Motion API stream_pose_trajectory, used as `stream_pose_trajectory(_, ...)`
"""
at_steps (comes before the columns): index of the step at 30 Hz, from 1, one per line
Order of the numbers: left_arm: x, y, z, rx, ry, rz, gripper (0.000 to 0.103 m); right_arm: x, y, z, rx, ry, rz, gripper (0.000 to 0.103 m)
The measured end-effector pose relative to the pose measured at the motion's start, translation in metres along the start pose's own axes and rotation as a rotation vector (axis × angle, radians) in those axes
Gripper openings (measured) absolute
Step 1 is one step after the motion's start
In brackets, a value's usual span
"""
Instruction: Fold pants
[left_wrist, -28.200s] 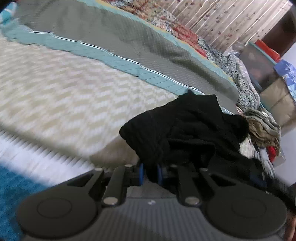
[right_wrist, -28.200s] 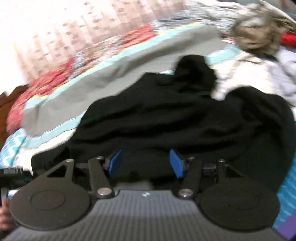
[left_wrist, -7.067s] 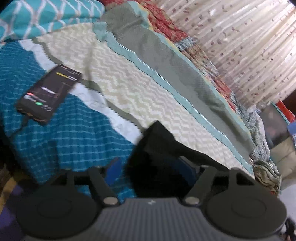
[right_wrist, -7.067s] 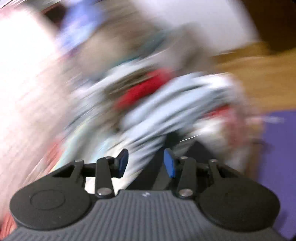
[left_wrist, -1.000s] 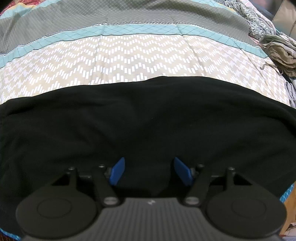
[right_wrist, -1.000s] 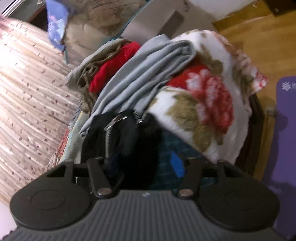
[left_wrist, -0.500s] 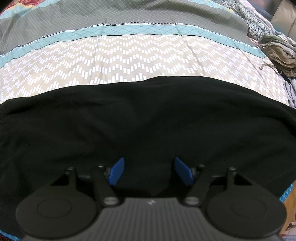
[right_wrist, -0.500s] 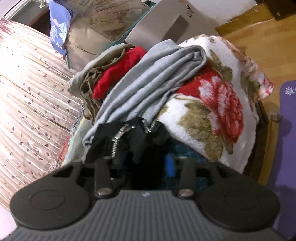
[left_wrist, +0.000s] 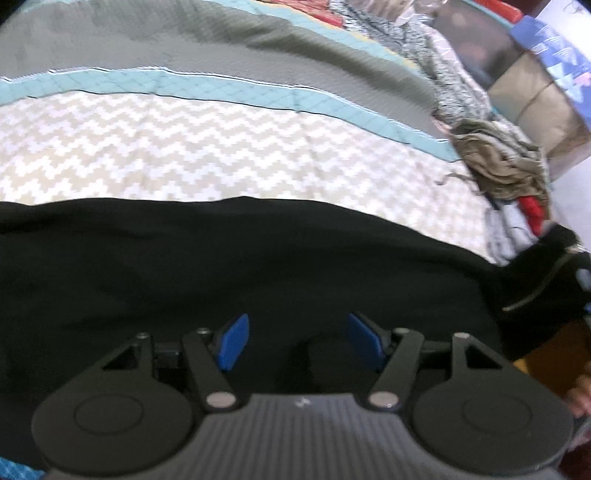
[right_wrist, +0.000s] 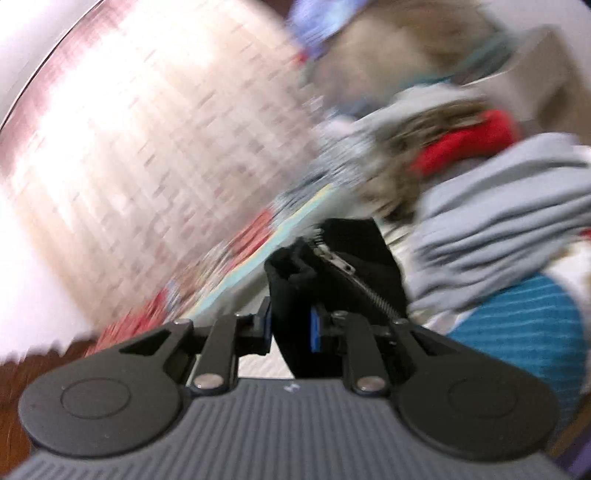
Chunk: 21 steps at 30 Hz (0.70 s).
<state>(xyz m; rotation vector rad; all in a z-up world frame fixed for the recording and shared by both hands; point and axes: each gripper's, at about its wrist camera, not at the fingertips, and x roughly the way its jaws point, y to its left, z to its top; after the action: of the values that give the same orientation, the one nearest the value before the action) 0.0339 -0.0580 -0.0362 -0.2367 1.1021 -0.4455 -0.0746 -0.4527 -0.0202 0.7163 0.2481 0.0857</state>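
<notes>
Right gripper (right_wrist: 290, 330) has its jaws clamped on a bunched end of the black pants (right_wrist: 332, 280), the blue pads pressing the fabric from both sides. A metal zipper (right_wrist: 354, 278) runs diagonally across the pinched cloth just past the jaws. To the right of the jaws sits a grey folded garment (right_wrist: 509, 221); beyond it a red item (right_wrist: 461, 147) in the blurred clothes pile. Far left of the jaws is a bright curtain (right_wrist: 129, 147), heavily blurred.

Left gripper (left_wrist: 297, 343) has its jaws apart, blue pads not pressing anything, hovering over the pants (left_wrist: 240, 258), which spread flat and wide under and in front of the jaws, edge to edge of the view. Whether the pads touch the fabric, can't tell. Ahead of the jaws past the pants' far edge: zigzag-pattern bedspread (left_wrist: 203, 155), then its teal band and grey band. Far right of the jaws, an olive crumpled garment (left_wrist: 498, 158) at the bed's edge. Pants' zipper end lifts off at far right.
</notes>
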Motion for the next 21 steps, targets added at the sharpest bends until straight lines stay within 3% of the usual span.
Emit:
stream_pose_trajectory(6, 0.010, 0.004, -0.003, -0.039, 0.038, -0.062, 0.062, 0.068, 0.057, -0.066, -0.135, 0.298, 0.104, 0.022)
stream_pose_trajectory(10, 0.023, 0.007, -0.007, -0.039, 0.082, -0.057, 0.062, 0.114, 0.072, -0.133, -0.337, 0.536, -0.015, 0.023)
stream_pose_trajectory(13, 0.024, 0.001, -0.010, -0.014, 0.090, -0.060, 0.062, 0.108, 0.079, -0.142, -0.442, 0.492, -0.004, 0.028)
stream_pose_trajectory(16, 0.029, -0.011, -0.003, 0.011, 0.097, -0.075, 0.062, 0.103, 0.072, -0.125, -0.386, 0.513, 0.041, 0.041)
stream_pose_trajectory(21, 0.041, -0.046, 0.014, 0.089, 0.085, -0.090, 0.062, 0.064, 0.064, -0.100, -0.296, 0.418, 0.081, 0.041)
